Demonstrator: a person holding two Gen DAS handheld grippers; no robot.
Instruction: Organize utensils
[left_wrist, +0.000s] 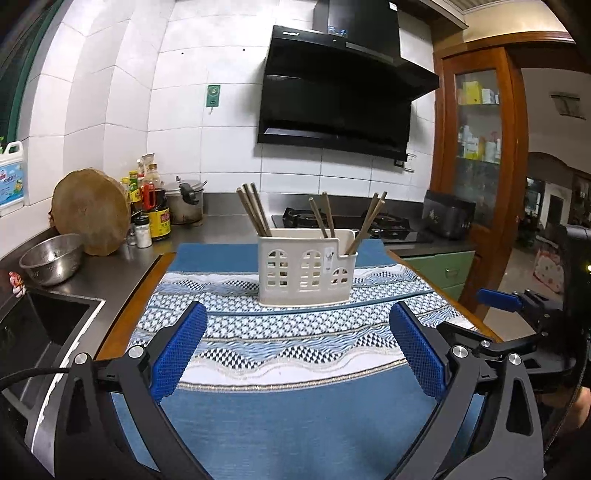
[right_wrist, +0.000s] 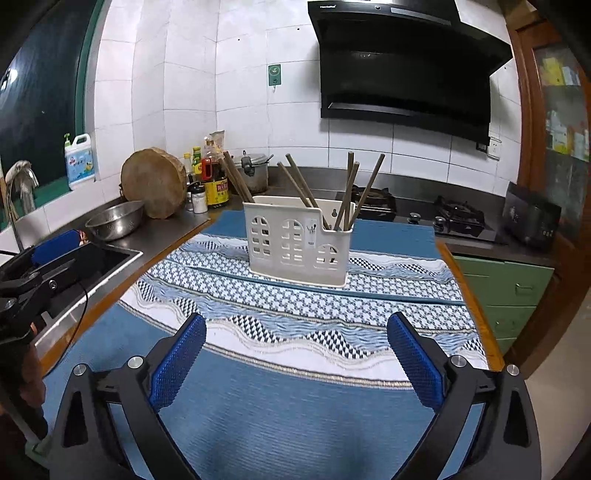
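A white plastic utensil holder (left_wrist: 304, 267) with arched cut-outs stands upright on a blue patterned cloth (left_wrist: 280, 402). Several brown chopsticks (left_wrist: 255, 210) stick out of its compartments. My left gripper (left_wrist: 297, 332) is open and empty, hovering over the cloth in front of the holder. In the right wrist view the holder (right_wrist: 297, 245) with chopsticks (right_wrist: 349, 194) stands ahead, and my right gripper (right_wrist: 295, 339) is open and empty over the cloth (right_wrist: 280, 417). The right gripper also shows at the right edge of the left wrist view (left_wrist: 517, 306), and the left gripper at the left edge of the right wrist view (right_wrist: 48, 254).
A sink (right_wrist: 74, 269), a steel bowl (right_wrist: 114, 219), a round wooden chopping block (right_wrist: 153, 182), sauce bottles (right_wrist: 212, 177) and a pot (right_wrist: 255, 173) line the counter on the left. A gas hob (right_wrist: 424, 212) and black range hood (right_wrist: 402, 70) are behind. Green drawers (right_wrist: 506, 291) are on the right.
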